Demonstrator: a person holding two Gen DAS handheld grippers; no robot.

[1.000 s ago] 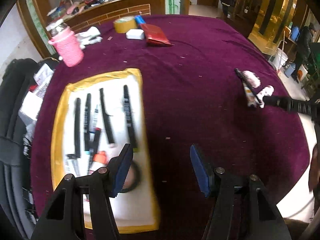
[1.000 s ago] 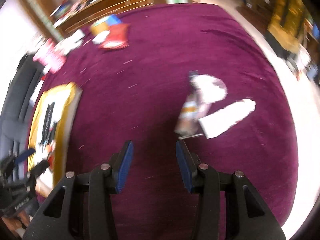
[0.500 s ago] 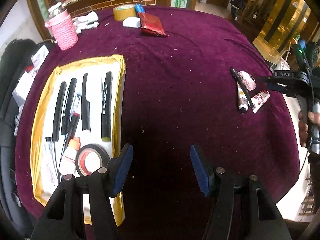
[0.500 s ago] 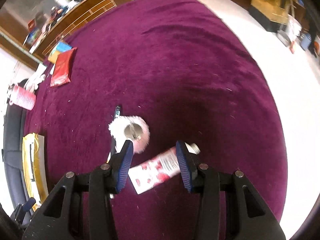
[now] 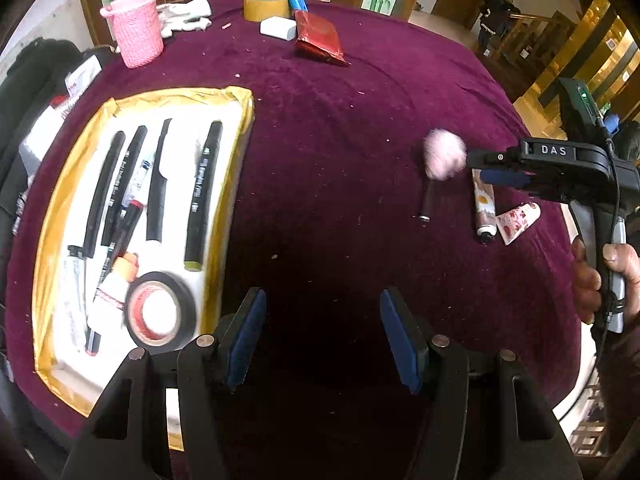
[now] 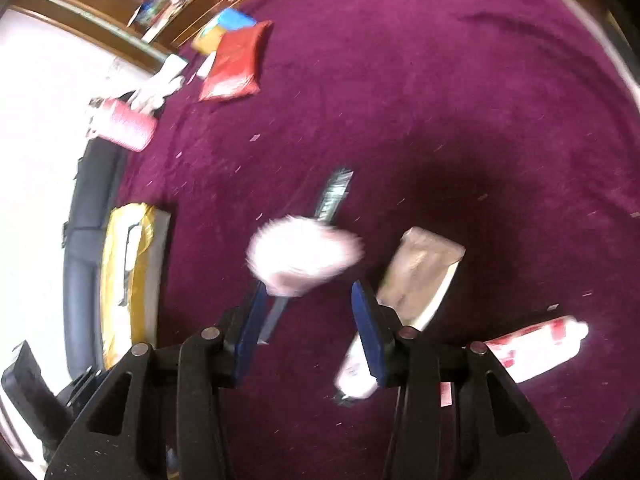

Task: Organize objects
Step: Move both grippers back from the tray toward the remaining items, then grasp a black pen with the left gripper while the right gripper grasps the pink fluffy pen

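The right gripper hangs over the pink-headed brush at centre frame of the right wrist view. Its jaws stand parted and grasp nothing, with the fluffy head blurred just beyond the blue pads. In the left wrist view the same gripper comes in from the right edge, its tips against the pink puff. Whether a pad already touches the fluff cannot be told through the blur.

The step in hand looks like the pick-up of this brush. To do it well, the jaws should probably close on the dark handle rather than on the soft head, which would squash and slip. They should straddle the handle across its width, clear of the brown tube just to the right and the red-and-white tube at lower right.

The brush's long axis runs from lower left to upper right in the right wrist view. The dark handle points to the upper right, and the puff sits over its middle. Which end is which stays unclear.

The left gripper is also parted and empty, low in its own frame over bare purple tabletop, beside the yellow-rimmed tray of pens and tape, the likely destination.
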